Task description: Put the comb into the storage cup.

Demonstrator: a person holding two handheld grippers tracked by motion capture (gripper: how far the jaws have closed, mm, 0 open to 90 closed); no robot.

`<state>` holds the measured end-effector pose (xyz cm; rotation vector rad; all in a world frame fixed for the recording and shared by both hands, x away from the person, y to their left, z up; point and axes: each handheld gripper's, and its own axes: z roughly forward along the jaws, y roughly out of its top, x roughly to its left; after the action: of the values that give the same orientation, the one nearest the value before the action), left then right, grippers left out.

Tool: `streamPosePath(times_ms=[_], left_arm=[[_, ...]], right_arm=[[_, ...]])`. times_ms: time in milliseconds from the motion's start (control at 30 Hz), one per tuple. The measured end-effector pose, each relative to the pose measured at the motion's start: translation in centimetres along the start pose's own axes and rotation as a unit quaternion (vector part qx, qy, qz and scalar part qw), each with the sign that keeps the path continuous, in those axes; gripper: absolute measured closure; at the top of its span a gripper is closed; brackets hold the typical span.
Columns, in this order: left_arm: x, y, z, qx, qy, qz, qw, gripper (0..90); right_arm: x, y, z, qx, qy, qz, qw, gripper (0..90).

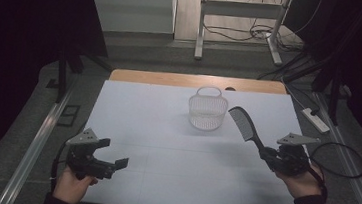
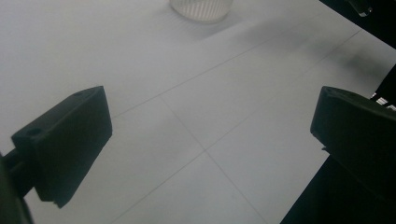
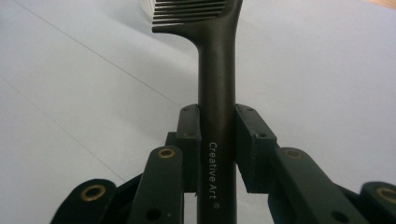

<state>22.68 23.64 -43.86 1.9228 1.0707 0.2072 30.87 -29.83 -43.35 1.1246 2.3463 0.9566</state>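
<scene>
My right gripper (image 3: 217,135) was clamped on the handle of the black comb (image 1: 245,124), both jaws pressed flat against its sides low on the shaft, just above the printed lettering. I judged that low grip deliberate: it left the whole toothed end free and pointing away from my hand, up and toward the middle of the table (image 1: 164,145). In the high view the comb hung off the surface, its teeth reaching close to the right side of the small white basket (image 1: 207,112) without touching it. That slant looked suited to tipping the comb into the basket head first.

My left gripper (image 1: 105,161) sat near the front left corner with its jaws wide apart and nothing between them, only bare white board below. I took it to be parked there, well apart from the basket, so it would not crowd the other hand's path. The basket stood upright toward the far edge, open side up.
</scene>
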Motion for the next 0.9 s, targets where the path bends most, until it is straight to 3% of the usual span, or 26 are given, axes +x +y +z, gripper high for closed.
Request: streamPosePath(times_ms=[567, 900], left_arm=[[-0.8, 3.4, 2.5, 0.001, -0.039, 0.01, 0.9992, 0.0], [-1.1, 4.7, 3.9, 0.003, -0.06, 0.009, 0.9982, 0.0]], right_arm=[[2.2, 0.4, -0.2, -0.017, 0.018, -0.03, 0.9993, 72.3], [3.0, 0.6, -0.1, -0.022, 0.028, -0.035, 0.9988, 72.2]])
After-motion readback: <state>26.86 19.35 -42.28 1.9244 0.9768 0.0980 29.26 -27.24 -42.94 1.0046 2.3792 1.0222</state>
